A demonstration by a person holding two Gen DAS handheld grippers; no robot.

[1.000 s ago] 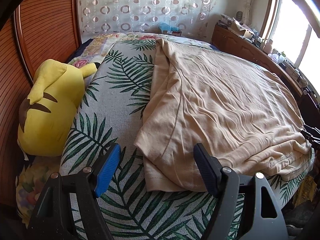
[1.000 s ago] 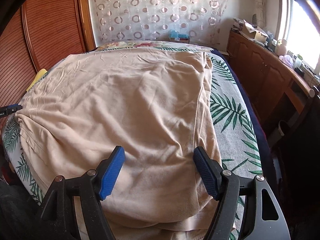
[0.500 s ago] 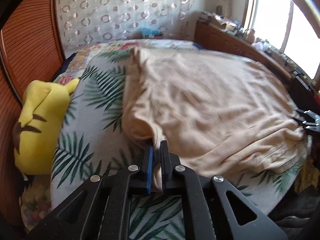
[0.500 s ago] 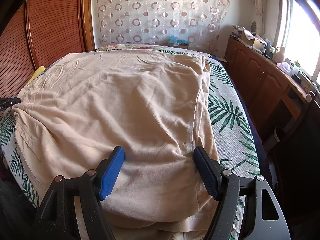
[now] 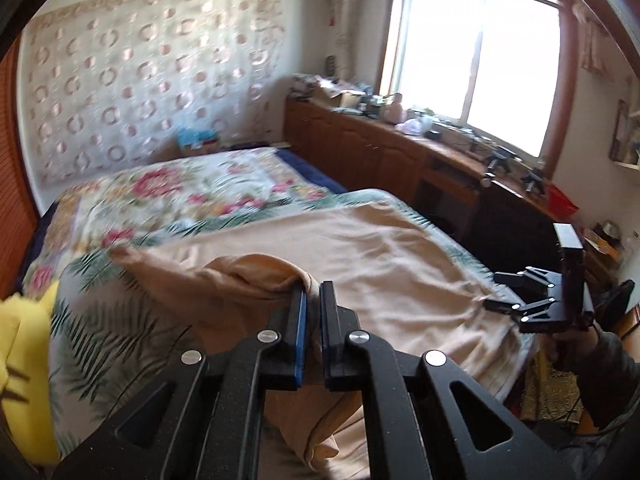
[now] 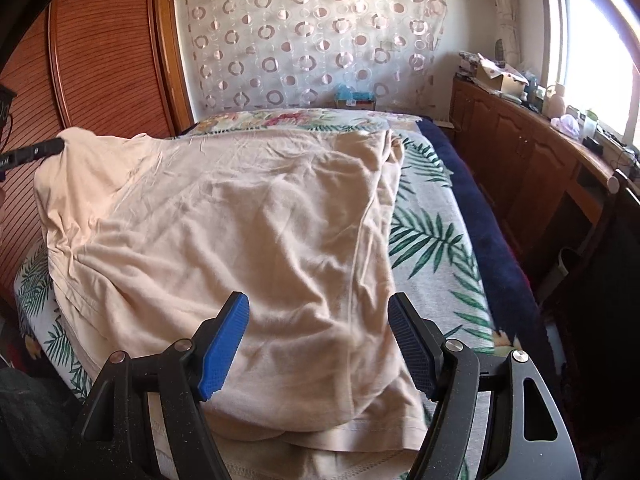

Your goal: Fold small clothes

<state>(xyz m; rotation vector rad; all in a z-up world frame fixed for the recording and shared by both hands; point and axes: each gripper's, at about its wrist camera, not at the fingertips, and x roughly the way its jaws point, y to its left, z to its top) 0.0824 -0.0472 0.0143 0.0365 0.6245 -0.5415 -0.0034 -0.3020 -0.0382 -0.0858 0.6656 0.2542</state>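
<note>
Bed (image 6: 436, 216); left gripper (image 5: 313, 312) clamping shirt (image 6: 240, 220)

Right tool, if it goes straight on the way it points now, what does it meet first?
Probably the shirt: the open right tool hovers just above it, angled down onto the cloth, though depth is unclear.

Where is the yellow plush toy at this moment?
In the left wrist view, the yellow plush toy lies at the far left edge, on the leaf-patterned bedcover, left of the lifted beige garment.
</note>
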